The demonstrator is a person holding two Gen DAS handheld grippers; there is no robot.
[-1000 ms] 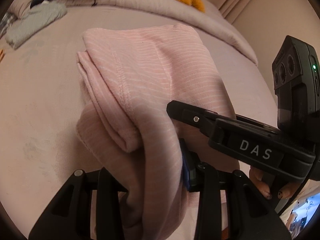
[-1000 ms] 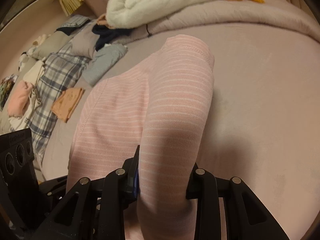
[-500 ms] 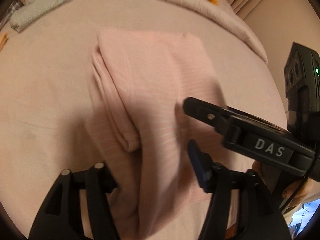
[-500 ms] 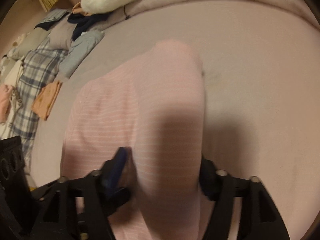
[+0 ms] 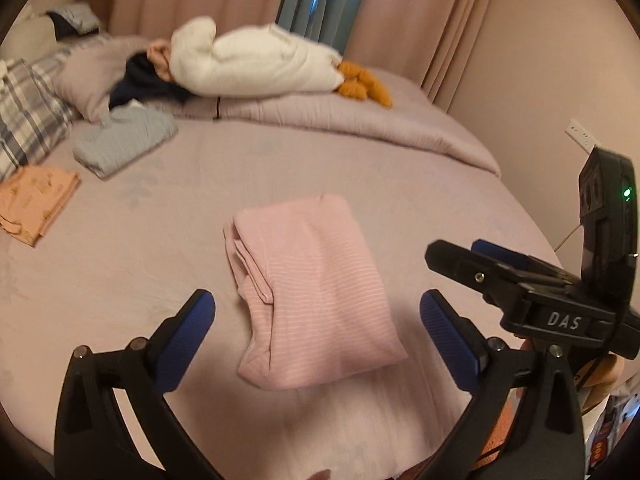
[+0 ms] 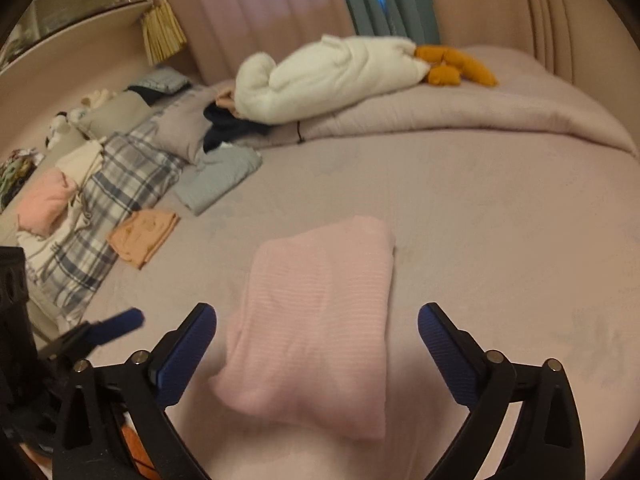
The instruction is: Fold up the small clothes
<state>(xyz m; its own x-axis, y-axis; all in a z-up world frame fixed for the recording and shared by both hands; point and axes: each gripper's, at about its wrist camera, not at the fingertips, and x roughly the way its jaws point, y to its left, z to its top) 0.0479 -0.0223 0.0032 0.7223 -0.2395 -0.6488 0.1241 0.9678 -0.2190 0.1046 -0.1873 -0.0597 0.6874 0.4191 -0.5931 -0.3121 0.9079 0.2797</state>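
A pink striped garment lies folded into a small rectangle on the mauve bed sheet; it also shows in the right wrist view. My left gripper is open and empty, raised just above and in front of the garment's near end. My right gripper is open and empty too, above the same near end. The right gripper's body shows at the right of the left wrist view.
A folded peach garment and a folded grey-blue garment lie at the left. A plaid cloth with more clothes sits further left. A white duvet bundle and orange plush lie at the back.
Both grippers have opened and let go of the pink garment, then pulled back and up. The garment now lies flat and folded on the bed.
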